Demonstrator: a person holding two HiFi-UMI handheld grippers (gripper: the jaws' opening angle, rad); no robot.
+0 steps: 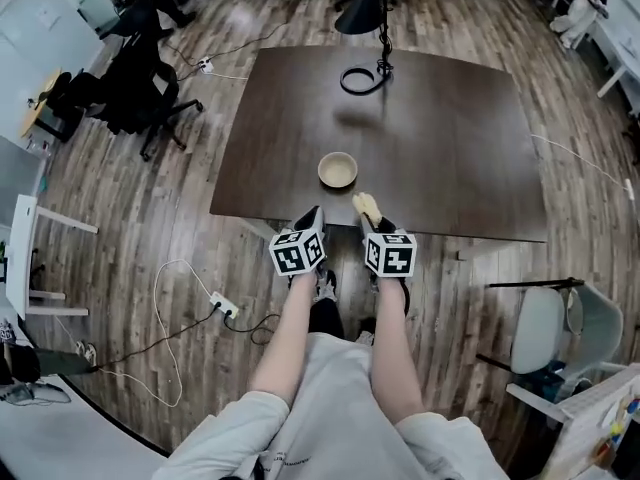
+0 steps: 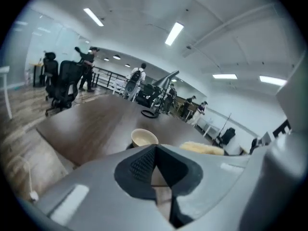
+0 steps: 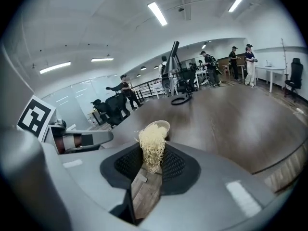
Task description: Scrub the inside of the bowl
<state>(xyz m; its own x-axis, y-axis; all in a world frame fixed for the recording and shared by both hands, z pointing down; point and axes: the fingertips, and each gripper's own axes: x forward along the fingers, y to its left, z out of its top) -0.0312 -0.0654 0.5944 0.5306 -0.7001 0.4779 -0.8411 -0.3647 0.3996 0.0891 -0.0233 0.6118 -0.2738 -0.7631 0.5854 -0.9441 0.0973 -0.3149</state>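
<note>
We judge the scrubbing not yet begun. The bowl [image 1: 338, 169] stands on the bench [image 1: 440, 128] near its front edge, touched by nothing. Our right gripper [image 3: 152, 163] has its fingers closed on a scrubber [image 3: 152, 141], held near the bowl but apart from it. Our left gripper [image 2: 155, 150] has its fingers tip to tip, nothing between them. All is left: reaching in, steadying, scrubbing.

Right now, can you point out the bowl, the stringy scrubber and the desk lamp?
bowl [image 1: 338, 170]: head view, middle of its inside.
scrubber [image 3: 152, 143]: right gripper view, on its pale fibre tuft.
lamp [image 1: 362, 10]: head view, on its dark shade.
</note>
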